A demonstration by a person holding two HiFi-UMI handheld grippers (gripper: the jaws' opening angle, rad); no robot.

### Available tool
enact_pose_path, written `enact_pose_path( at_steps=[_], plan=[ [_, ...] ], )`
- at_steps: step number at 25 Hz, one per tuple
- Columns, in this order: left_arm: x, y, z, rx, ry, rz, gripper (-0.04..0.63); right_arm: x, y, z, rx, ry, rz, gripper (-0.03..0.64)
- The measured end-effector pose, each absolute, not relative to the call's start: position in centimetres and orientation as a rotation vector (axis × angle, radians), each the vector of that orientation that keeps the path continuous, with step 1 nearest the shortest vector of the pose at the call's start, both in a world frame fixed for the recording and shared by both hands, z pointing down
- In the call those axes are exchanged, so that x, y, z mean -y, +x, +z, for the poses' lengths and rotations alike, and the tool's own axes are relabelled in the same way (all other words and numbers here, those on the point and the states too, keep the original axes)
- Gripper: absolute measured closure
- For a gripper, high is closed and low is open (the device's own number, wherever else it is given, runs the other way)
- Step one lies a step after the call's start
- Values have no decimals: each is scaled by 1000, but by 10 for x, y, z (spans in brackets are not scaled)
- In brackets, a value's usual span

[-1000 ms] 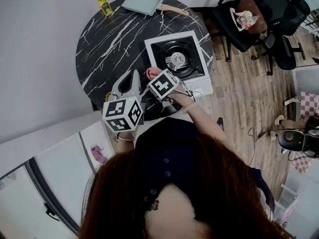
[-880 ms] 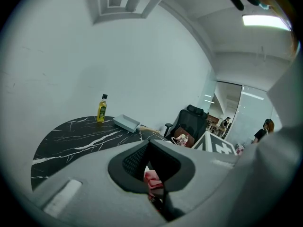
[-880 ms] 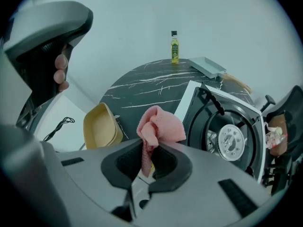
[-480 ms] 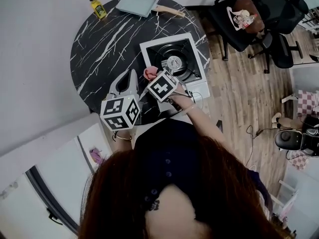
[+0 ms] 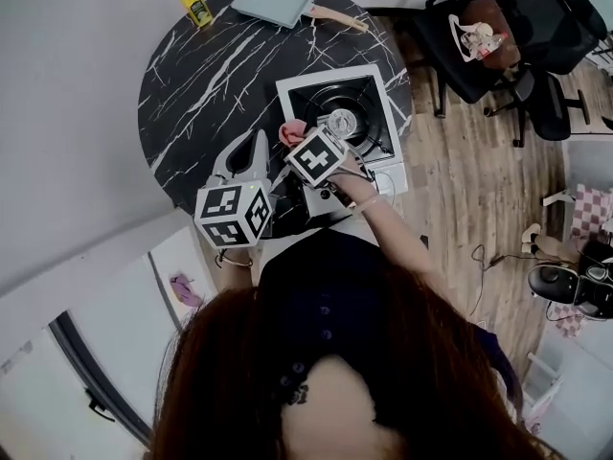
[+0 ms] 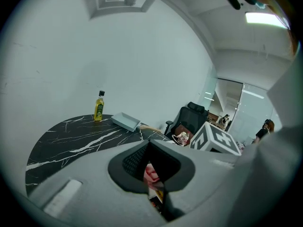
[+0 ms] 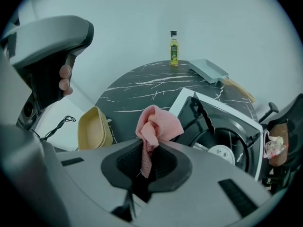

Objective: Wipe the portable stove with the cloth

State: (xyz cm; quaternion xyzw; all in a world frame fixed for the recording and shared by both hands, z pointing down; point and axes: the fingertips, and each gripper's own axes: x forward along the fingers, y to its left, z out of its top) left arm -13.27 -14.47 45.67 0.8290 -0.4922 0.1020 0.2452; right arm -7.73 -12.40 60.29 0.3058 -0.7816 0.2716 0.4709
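Right gripper (image 7: 147, 161): clamped on the pink cloth (image 7: 158, 124), bunched end poking out past the tips. Left gripper (image 6: 152, 173), at its 9 o'clock: pressed almost together on nothing, idle above the table (image 5: 206, 75). Carried slightly forward since a second ago, so cloth now at the 8 o'clock corner of the portable stove (image 5: 326, 73), seemingly meeting the white rim instead of stopping short. Contact hard to confirm from above. Looks like approach ending, wiping about to start; burner (image 5: 341, 119) at 1 o'clock not yet reached. Farther off, at 11 o'clock: yellow bottle (image 5: 194, 1).
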Motion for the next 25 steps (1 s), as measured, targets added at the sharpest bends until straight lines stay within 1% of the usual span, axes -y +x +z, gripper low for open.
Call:
enact_pose_path(
  at_steps=[15, 25],
  plan=[
    [151, -130, 471, 1336, 2228, 320, 583, 153, -81, 605, 1921, 736, 643, 580],
    [159, -134, 483, 1336, 2199, 346, 583, 175, -87, 607, 1929, 811, 557, 578]
  ],
)
